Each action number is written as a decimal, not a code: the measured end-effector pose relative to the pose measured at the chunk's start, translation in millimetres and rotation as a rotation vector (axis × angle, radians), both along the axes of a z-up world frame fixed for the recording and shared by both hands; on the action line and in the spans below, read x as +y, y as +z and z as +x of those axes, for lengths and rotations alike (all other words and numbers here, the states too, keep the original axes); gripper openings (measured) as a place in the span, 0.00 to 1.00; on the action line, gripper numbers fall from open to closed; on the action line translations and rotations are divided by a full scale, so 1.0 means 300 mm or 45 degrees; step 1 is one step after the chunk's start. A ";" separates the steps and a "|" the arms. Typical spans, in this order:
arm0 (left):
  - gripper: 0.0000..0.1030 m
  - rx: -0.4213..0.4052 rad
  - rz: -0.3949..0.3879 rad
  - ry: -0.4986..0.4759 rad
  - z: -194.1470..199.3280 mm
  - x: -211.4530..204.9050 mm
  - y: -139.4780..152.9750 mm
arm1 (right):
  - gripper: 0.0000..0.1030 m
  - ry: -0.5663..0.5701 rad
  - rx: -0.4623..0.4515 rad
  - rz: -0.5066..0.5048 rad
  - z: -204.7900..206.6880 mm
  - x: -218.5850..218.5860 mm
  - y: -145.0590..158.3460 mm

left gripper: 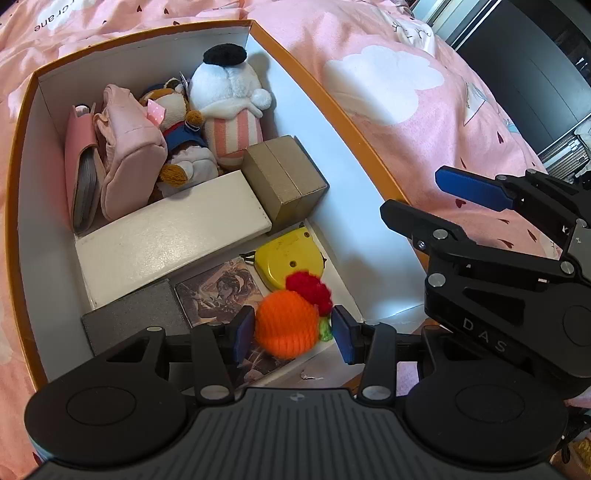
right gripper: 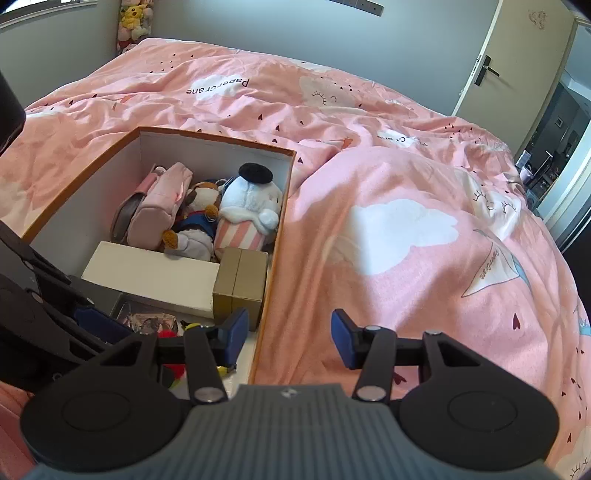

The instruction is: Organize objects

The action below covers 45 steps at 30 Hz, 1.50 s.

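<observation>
Looking at the orange box (left gripper: pixel 22 155) on the bed (right gripper: pixel 406 229), it's nearly packed, plushies and boxes already in. My left gripper (left gripper: pixel 291 330) is clamped on the crochet orange (left gripper: pixel 286 323) above the front corner, last bit to drop. Right gripper (right gripper: pixel 288 338) hangs empty, jaws apart.

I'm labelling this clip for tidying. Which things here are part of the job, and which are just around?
Job: crochet orange in left gripper, storage box, right gripper.
Around: bedspread, door, wall toys.
</observation>
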<state>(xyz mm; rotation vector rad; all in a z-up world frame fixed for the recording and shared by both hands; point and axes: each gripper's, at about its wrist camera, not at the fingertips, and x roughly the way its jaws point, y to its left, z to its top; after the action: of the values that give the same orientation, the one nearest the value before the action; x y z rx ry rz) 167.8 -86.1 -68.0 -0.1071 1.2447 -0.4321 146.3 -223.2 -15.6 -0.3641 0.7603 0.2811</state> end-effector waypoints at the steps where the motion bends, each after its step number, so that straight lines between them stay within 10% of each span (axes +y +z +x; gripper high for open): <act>1: 0.50 0.001 -0.002 0.000 0.000 0.001 0.000 | 0.50 -0.005 0.004 0.007 0.000 -0.003 0.000; 15: 0.66 -0.081 -0.006 0.059 -0.059 0.052 0.051 | 0.56 -0.027 -0.015 0.061 -0.024 0.002 0.046; 33: 0.78 -0.589 0.101 0.395 -0.244 0.198 0.294 | 0.73 -0.089 -0.181 0.303 -0.160 0.065 0.179; 45: 0.85 -0.887 0.406 0.509 -0.354 0.319 0.414 | 0.90 0.062 -0.196 0.429 -0.287 0.207 0.172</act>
<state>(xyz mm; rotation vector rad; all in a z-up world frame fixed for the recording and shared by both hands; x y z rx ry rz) 61.4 9.6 56.2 0.0660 0.5674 0.0874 60.3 -161.0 35.9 -0.0840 0.5411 0.4156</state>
